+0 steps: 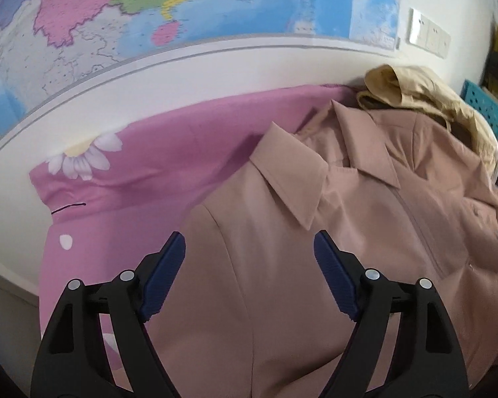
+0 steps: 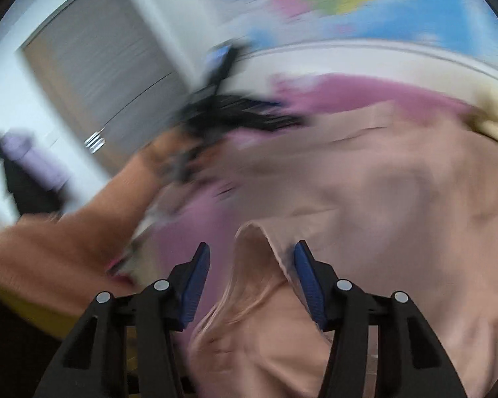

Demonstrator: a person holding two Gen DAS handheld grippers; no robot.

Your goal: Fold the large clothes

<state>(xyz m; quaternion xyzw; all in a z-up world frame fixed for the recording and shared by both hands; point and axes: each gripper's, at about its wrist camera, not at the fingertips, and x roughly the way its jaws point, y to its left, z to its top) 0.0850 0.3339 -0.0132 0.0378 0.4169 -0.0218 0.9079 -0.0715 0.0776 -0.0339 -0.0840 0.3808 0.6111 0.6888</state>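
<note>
- My left tool point(image 1: 249, 248) hangs released over the shoulder of the dusty-pink coat point(image 1: 365, 232), blue pads point(image 1: 164, 282) spread wide with only flat cloth below them.
- My right tool point(image 2: 250, 258) stands part-spread; a raised fold of the coat's edge point(image 2: 265, 242) rises between the pads, but I cannot tell whether they press on it.
- The coat lies collar point(image 1: 292, 179) up, spread over a pink flowered sheet point(image 1: 149, 152) that stays bare on the left, beside the white wall point(image 1: 182, 76).
- A beige garment point(image 1: 415, 89) is bunched just past the collar.
- A coloured map point(image 1: 182, 6) hangs on the wall, with a switch plate point(image 1: 428, 33) to its right.
- The coat is smooth with seams, the sheet matte.
- The right view is blurred; my sleeved arm point(image 2: 66, 242) crosses it.
</note>
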